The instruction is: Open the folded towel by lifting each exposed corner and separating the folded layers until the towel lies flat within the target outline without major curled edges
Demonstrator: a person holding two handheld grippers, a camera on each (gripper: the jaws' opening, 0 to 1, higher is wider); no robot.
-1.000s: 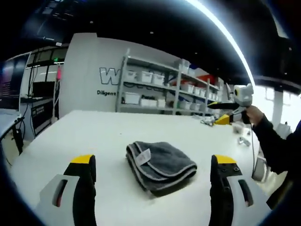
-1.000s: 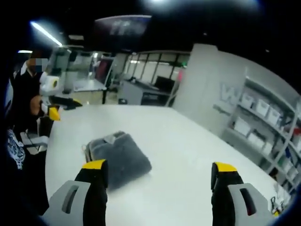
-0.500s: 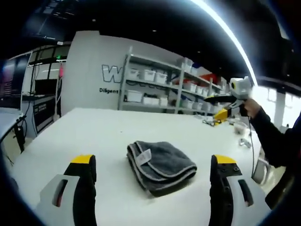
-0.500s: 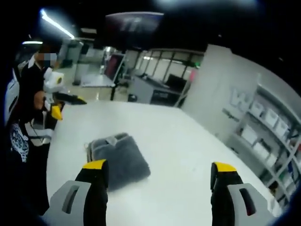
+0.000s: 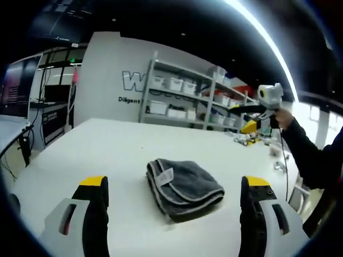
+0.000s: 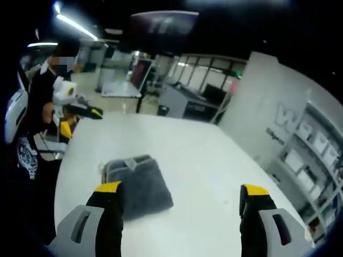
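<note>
- In the left gripper view my left claw [image 5: 174, 206] has its jaws wide apart and holds nothing. The folded towel [image 5: 183, 187] lies between them in the lower middle of the frame, on the white desk [image 5: 107, 155], well ahead of the tips.
- Compared with a second ago, this view has turned only a little. The shelves [image 5: 187, 101] sit slightly more to the right and the towel keeps almost the same place, so the camera has moved and not the towel.
- My right claw [image 5: 252, 115] shows at the upper right of the left gripper view, held high over the far side of the desk. It is a bit higher in the frame than before.
- In the right gripper view my right claw [image 6: 179, 206] is also wide and empty. The towel [image 6: 136, 184] lies at the lower left, partly behind the left jaw. It sits a little lower in the frame than a second ago.
- The towel is folded, with its grey edge seams and a small white label [image 5: 166, 175] on top. No corner is lifted yet.
- I judge that I am only approaching; the unfolding has not begun.
- I cannot see any target outline on the desk.
</note>
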